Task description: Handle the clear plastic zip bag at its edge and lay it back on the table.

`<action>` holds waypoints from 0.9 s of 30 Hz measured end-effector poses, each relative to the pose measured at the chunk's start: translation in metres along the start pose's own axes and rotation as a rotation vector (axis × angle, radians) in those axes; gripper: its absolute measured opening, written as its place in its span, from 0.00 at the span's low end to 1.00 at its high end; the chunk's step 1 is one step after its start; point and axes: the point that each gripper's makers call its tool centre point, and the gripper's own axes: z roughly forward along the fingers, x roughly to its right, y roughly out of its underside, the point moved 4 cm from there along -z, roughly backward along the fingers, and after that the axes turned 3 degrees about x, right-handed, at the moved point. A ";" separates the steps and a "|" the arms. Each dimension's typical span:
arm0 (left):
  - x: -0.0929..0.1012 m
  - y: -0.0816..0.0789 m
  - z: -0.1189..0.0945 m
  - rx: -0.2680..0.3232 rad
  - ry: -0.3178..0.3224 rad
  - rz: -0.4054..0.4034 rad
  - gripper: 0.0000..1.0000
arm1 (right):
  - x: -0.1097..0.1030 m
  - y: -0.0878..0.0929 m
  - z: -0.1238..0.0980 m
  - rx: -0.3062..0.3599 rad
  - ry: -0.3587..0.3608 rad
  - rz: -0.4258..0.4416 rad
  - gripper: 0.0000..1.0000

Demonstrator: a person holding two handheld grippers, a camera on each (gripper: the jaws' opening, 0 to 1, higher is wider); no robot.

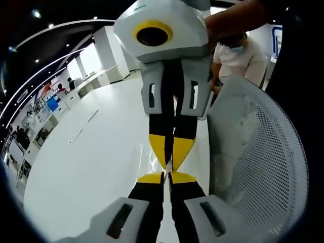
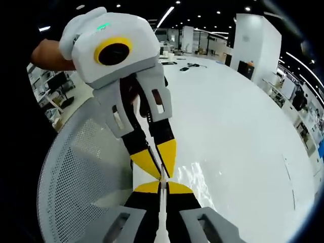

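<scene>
Clear bag (image 2: 195, 185); white table (image 2: 238, 126); white perforated chair (image 1: 268, 167); yellow-tipped black jaws.

No readable text, labels or numbers

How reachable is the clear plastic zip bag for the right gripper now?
Likely yes: the right gripper already looks closed on the clear plastic zip bag, tip to tip with the left gripper.
</scene>
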 end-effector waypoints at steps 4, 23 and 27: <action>0.002 0.005 0.001 -0.012 0.021 0.076 0.00 | -0.002 0.002 0.000 -0.005 -0.010 0.002 0.00; -0.003 0.017 -0.002 -0.003 -0.008 0.060 0.00 | 0.001 0.021 -0.009 -0.067 0.004 0.015 0.00; -0.001 0.016 0.000 -0.011 -0.009 0.063 0.00 | 0.001 0.022 -0.009 -0.078 0.003 0.013 0.00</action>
